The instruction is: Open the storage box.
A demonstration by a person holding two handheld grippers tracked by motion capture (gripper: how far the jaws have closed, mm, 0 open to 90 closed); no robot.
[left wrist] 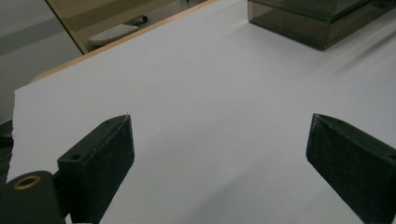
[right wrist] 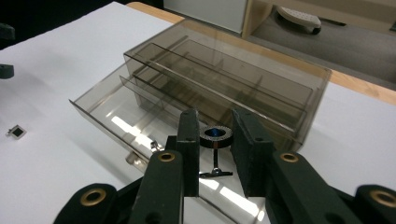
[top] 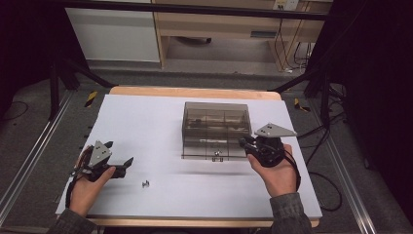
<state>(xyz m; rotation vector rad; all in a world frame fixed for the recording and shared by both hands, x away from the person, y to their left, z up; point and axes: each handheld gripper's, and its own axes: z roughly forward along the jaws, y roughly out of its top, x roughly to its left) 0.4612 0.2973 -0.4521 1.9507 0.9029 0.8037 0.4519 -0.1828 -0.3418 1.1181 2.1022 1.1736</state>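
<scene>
Cufflinks seem to be the work in hand: one round cufflink (right wrist: 215, 137) with a dark blue face and toothed rim stands between the jaws of the right gripper (right wrist: 215, 140), its post and toggle hanging below. The jaws sit narrow on either side of it, yet a gap shows on both sides of the rim, so I cannot tell whether the pads truly pinch it or only bracket it. This gripper hangs over the pulled-out drawer (right wrist: 112, 112) of a smoky transparent organiser box (top: 216, 122), which suggests the piece is meant for one of the drawer's compartments; the drawer stands open toward the person so things can go in from above.

A second cufflink (top: 145, 184), small and square-faced, lies on the white table (top: 146, 122) near the front, between the two hands and well apart from the box; it shows too in the right gripper view (right wrist: 17, 132). The left gripper (top: 127, 161) rests low on the table at the person's left, jaws spread wide with nothing between them, probably parked out of the way and close to that loose piece.
</scene>
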